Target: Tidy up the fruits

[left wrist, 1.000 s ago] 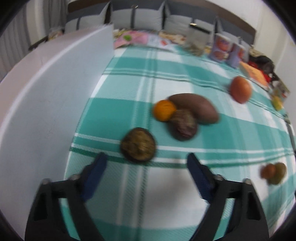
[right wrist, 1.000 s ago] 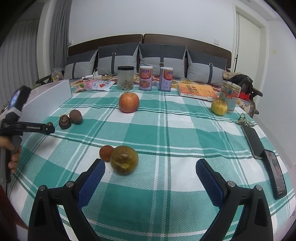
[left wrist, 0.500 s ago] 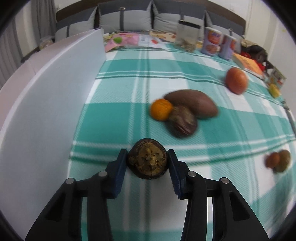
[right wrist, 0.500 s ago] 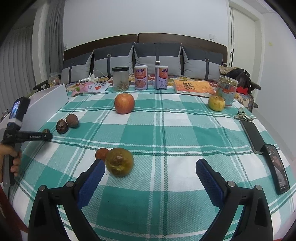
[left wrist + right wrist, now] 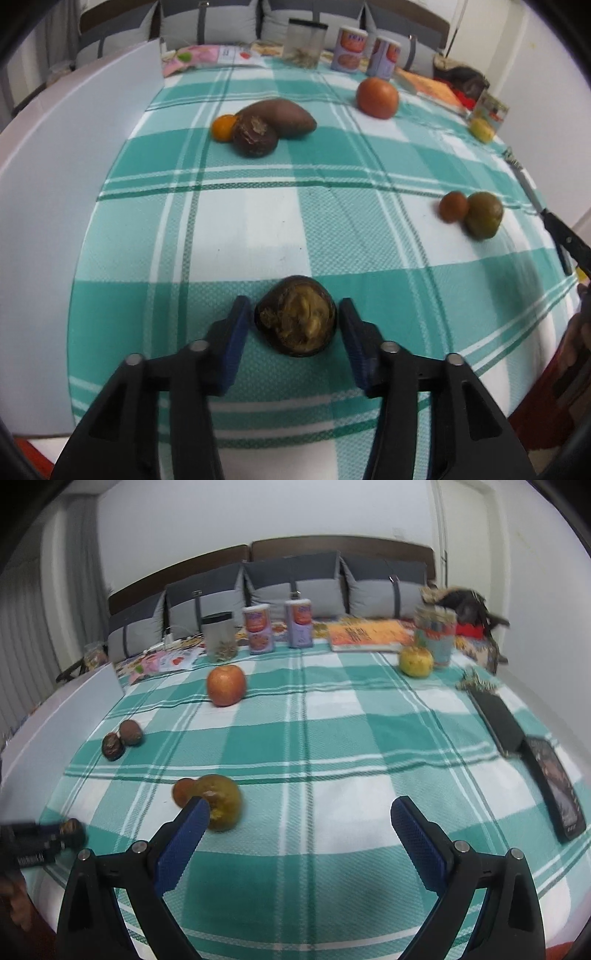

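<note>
A dark brown round fruit (image 5: 295,326) with a dried, crumpled top lies on the green checked cloth (image 5: 258,229) near its front edge. My left gripper (image 5: 293,310) straddles it. Its jaws are opening, with a gap on each side of the fruit. Further back, a small orange fruit (image 5: 222,127), a dark round fruit (image 5: 255,136) and a long brown fruit (image 5: 280,116) lie together. My right gripper (image 5: 295,812) is open and empty. Its left fingertip is just in front of a green-brown fruit (image 5: 221,806), which touches a small reddish one (image 5: 183,792).
A red apple (image 5: 226,685) and a yellow fruit (image 5: 415,661) sit toward the back. A white board (image 5: 74,147) stands along the left side. A jar (image 5: 220,637), two cans (image 5: 258,633), a book (image 5: 369,633) and a tin (image 5: 436,635) line the far edge. Two phones (image 5: 554,786) lie on the right.
The left gripper closed on the dark round fruit and drew it toward the front edge, away from the other three. Its jaws have now parted. The right gripper shifted slightly toward the green-brown fruit.
</note>
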Available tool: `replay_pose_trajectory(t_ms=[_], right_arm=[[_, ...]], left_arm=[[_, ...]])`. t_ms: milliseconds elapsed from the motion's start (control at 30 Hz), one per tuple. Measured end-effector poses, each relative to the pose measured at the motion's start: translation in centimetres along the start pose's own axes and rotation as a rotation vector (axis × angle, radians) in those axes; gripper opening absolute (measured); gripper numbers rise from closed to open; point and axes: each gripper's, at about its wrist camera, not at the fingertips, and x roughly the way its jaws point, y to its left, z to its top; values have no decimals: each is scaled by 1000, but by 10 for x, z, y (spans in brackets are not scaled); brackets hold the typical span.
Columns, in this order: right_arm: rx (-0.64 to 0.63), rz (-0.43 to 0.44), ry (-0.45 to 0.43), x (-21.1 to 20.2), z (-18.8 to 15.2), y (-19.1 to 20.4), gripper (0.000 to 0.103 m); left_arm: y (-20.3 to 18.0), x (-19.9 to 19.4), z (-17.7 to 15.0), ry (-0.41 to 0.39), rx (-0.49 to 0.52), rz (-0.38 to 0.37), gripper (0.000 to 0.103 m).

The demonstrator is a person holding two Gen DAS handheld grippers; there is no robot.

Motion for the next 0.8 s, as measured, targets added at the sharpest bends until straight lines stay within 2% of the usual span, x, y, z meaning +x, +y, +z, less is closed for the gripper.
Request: replay_pose_trajectory(t_ms=[33,67,167,200,333,400,433,500,567,800], right_arm=[[31,19,17,2,0,-8,98],[53,42,36,5,0,-13,98],[78,153,98,12,-1,-18,98],[73,166,103,13,-1,-16,98],[14,265,173,32,8,6,97],[-82,287,231,49,14,28,89],[-106,290,244,54,15,34,80],[-144,287,269,65,17,45,74],[-147,302,267,72,18,48,47],[-160,336,295,52,1,42,46]], left_arm=[[0,-3,-2,-8,-3,7,78],[0,-7,-3,-23,-4,12,83],[3,-16,-6,-55,3,7,83],[4,-19,-7,-59,2,6,83],[11,-20,-9,-67,-21,-9,83],[12,-22,-11,-69,-35,-18,83],[13,-23,-12,-70,-36,-20,83],[14,-27,-14,-82,-33,-21,83],[14,-29,-16,-89,-26,-19,83],[18,-30,-18,-94,-45,-38,83]])
